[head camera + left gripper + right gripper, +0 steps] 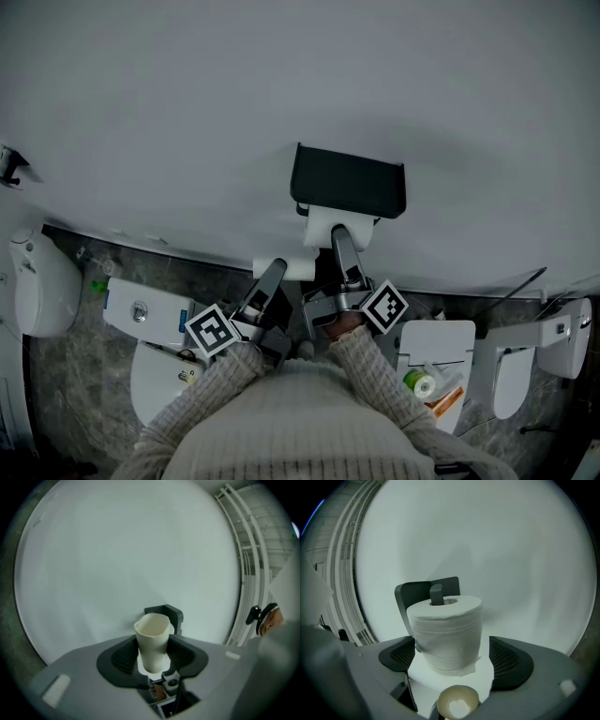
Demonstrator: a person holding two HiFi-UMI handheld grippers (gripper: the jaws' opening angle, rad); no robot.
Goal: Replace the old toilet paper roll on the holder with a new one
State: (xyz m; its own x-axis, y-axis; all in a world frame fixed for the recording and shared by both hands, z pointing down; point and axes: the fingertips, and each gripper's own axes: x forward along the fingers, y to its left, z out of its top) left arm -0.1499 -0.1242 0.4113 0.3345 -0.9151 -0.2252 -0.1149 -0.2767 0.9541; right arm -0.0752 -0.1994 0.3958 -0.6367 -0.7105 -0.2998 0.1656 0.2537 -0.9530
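Note:
A black toilet paper holder (349,183) hangs on the pale wall. A full white roll (328,225) sits on its spindle (437,594), under the holder's cover. My right gripper (339,236) reaches up to that roll (447,632), one jaw on each side of it; a thin gap shows at the right pad, so the right gripper (450,657) is open. My left gripper (277,270), just left of it and lower, is shut on the empty cream cardboard tube (152,641). The tube's open end (458,704) shows at the bottom of the right gripper view.
A white toilet (42,281) stands at far left, with a cistern and flush button (141,311) beside it. At the right, a white lid (436,342) carries a green-and-white item and an orange packet. White grab rails (248,573) run up the wall. The floor is dark stone.

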